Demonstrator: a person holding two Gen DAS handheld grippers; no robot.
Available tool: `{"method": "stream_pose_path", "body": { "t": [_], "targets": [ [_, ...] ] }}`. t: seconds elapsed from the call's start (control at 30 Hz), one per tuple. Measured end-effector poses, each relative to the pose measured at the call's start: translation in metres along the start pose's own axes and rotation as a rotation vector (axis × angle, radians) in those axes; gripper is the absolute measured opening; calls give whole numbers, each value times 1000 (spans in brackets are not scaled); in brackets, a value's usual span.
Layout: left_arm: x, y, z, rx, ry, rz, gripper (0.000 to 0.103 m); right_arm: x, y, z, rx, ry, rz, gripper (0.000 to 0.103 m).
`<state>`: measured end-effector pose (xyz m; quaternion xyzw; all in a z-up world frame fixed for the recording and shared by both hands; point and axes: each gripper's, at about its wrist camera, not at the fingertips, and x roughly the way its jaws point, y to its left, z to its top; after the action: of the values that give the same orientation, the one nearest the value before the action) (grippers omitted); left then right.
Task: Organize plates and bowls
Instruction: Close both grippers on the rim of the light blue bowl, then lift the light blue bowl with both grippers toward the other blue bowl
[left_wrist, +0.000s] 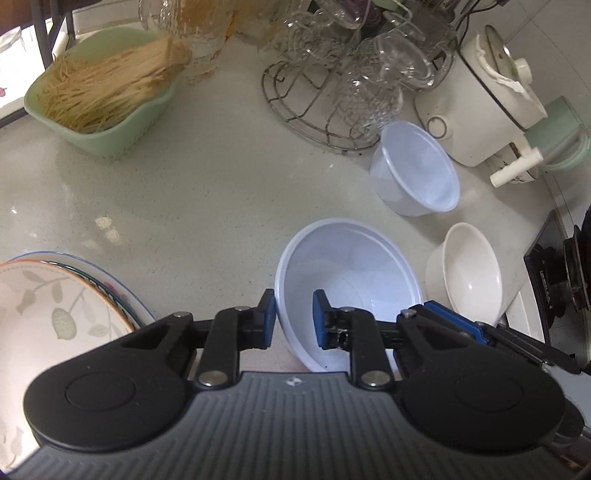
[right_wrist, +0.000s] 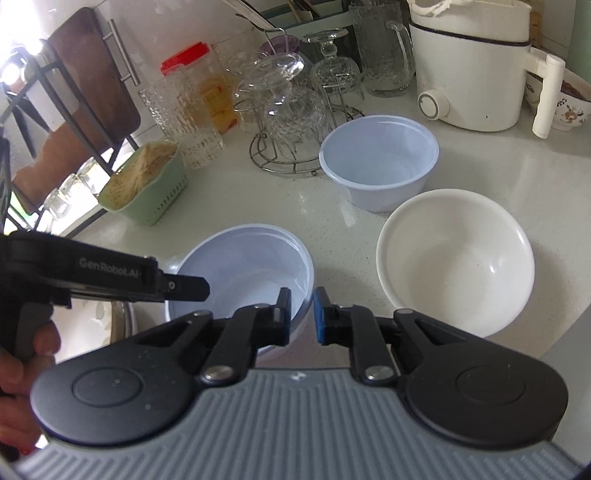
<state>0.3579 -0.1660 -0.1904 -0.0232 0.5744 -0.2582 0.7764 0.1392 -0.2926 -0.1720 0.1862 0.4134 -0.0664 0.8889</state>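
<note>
Sitting low centre in both views, the near plastic bowl (left_wrist: 351, 288) has its wall between the fingers of both grippers: the left gripper (left_wrist: 294, 319) straddles its near-left rim, narrowly parted, not visibly clamped. The right gripper (right_wrist: 301, 315) straddles the opposite rim likewise, with the white ceramic bowl (right_wrist: 456, 258) just beside, to the right.

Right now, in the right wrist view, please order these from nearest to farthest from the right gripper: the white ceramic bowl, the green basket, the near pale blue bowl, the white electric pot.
From the right gripper:
1. Near pale blue bowl, its rim between the fingers.
2. White ceramic bowl, to the right.
3. Green basket, far left.
4. White electric pot, back right.
</note>
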Motion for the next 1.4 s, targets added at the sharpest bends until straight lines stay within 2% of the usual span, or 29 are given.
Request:
{"method": "stream_pose_path", "body": {
  "t": [0.2, 0.4, 0.77, 1.0, 1.1, 1.2, 1.4],
  "targets": [
    [-15, -8, -10, 42, -14, 14, 25, -8, 1, -3, 9, 3, 9, 16],
    [-25, -4, -21, 35, -20, 33, 25, -12, 10, -10, -11, 16, 13, 16],
    [-21, -5, -26, 53, 3, 39, 25, -2, 9, -15, -13, 59, -6, 16],
    [-16, -6, -28, 65, 21, 51, 26, -2, 10, -15, -10, 55, -6, 16],
    [-15, -5, -28, 58, 29, 52, 27, -6, 10, -13, -13, 41, -1, 17],
    [-18, -4, -25, 43, 35, 60, 32, -13, 12, -11, -22, 11, -7, 17],
    [-42, -8, -16, 24, -19, 43, 36, -33, 13, -2, -22, -65, -17, 17]
  ]
}}
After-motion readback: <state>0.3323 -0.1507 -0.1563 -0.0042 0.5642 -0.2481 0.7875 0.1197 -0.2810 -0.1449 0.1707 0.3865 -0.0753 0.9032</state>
